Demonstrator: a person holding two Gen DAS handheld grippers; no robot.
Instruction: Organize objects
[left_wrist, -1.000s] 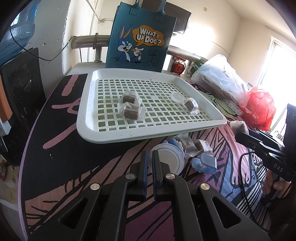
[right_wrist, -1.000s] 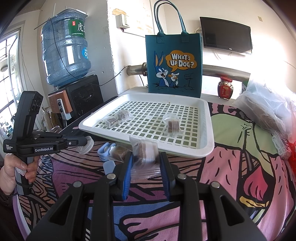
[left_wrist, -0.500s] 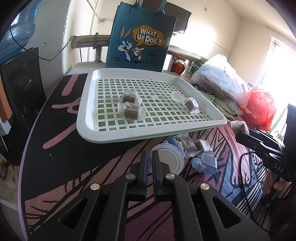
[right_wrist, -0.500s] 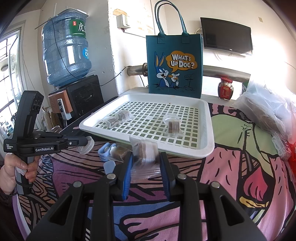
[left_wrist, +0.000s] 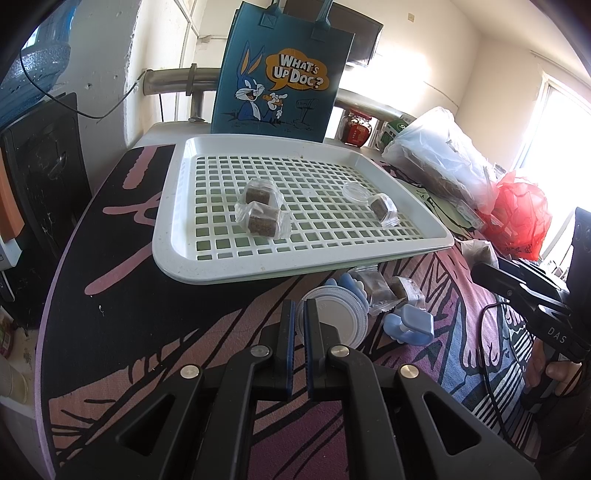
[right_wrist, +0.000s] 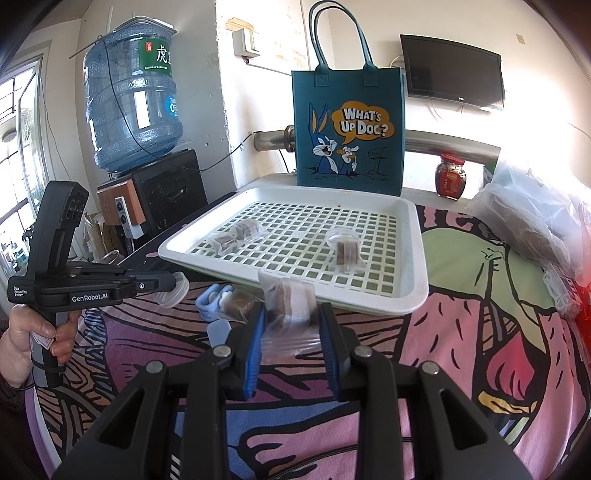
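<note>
- We count three wrapped brown cubes (left_wrist: 261, 220) on the white slotted tray (left_wrist: 173, 206), two side by side at its left and one by its right edge.
- One clear round lid (left_wrist: 352, 191) lies just beside that right one.
- Our right tool (right_wrist: 290, 323) is clenched on a fourth wrapped cube (right_wrist: 290, 301) above the counter (right_wrist: 461, 332), near the tray's front rim.
- Our left tool (left_wrist: 300, 314) is clamped tight on nothing.
- Below the tray, wrapped cubes and blue clips (left_wrist: 408, 325) huddle; we cannot count them surely.

The bag's (left_wrist: 280, 77) handles are cut off by the top edge; the jar's (right_wrist: 450, 177) label is too small to read.
</note>
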